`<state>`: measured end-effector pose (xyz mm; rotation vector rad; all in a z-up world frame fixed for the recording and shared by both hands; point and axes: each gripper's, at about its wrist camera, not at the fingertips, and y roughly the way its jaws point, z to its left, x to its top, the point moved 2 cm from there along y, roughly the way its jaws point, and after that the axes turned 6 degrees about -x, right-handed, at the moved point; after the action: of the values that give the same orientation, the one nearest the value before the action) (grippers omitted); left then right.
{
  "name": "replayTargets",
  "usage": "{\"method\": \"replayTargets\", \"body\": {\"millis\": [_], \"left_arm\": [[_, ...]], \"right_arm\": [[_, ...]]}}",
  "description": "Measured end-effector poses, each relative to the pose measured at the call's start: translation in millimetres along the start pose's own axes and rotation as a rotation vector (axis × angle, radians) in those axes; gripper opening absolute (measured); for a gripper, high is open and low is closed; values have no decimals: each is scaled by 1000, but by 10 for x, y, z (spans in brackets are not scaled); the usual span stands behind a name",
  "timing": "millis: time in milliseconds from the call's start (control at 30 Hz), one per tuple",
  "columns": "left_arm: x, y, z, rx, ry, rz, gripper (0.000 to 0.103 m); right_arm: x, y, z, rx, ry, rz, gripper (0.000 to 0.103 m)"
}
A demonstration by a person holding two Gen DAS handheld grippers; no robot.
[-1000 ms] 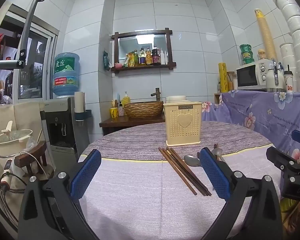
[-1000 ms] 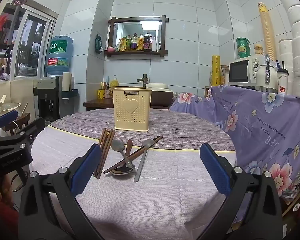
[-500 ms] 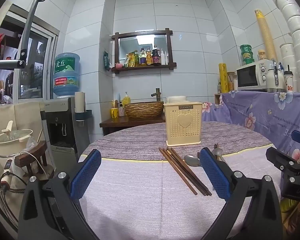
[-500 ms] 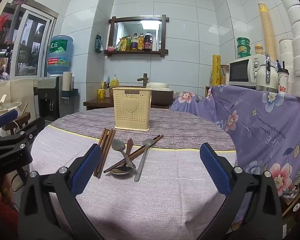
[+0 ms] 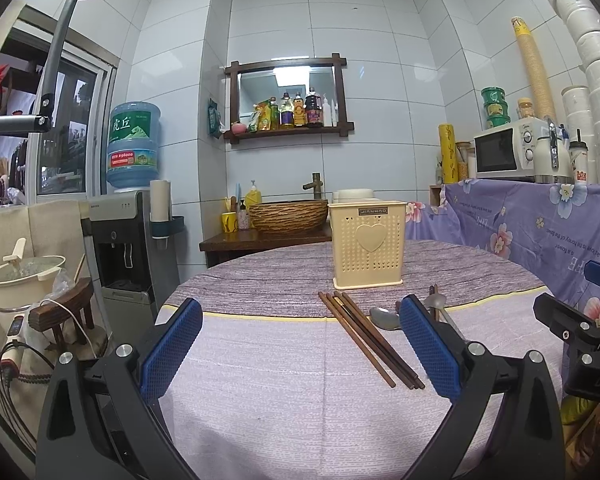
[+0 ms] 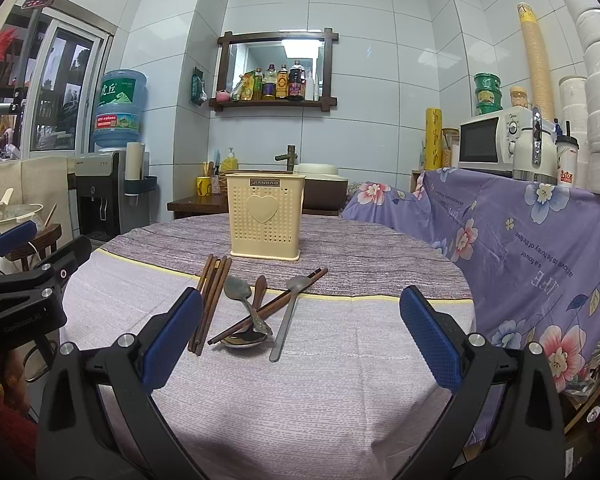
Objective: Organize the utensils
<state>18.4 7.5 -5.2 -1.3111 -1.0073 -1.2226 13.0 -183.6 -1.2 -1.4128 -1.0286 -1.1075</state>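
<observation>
A cream perforated utensil holder [image 5: 367,245] [image 6: 265,217] with a heart on its front stands upright on the round table. In front of it lie several brown chopsticks [image 5: 370,338] [image 6: 209,299], metal spoons [image 6: 244,307] [image 5: 384,317], a long-handled metal spoon [image 6: 287,312] and one crossed chopstick pair [image 6: 269,306]. My left gripper [image 5: 300,348] is open above the near table, with nothing between its blue pads. My right gripper [image 6: 300,340] is open too, the utensils lying just beyond its left finger. Each gripper shows at the other view's edge [image 5: 580,328] [image 6: 20,280].
The table carries a lilac cloth [image 6: 300,392] with a striped purple runner [image 6: 364,248]. A flowered purple cover [image 6: 532,248] drapes a counter on the right with a microwave [image 6: 488,140]. A water dispenser [image 5: 128,232] and a pot [image 5: 24,284] stand left.
</observation>
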Motion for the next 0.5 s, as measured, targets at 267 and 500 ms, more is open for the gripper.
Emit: {"method": "replayTargets", "body": {"millis": [267,500], "left_arm": [[-24,35,13,3,0,12,98],[-17,38,29,3,-3,13,98]], "right_arm": [[-34,38,30,2,-1,3,98],[-24,40,25,2,-1,3,98]]}}
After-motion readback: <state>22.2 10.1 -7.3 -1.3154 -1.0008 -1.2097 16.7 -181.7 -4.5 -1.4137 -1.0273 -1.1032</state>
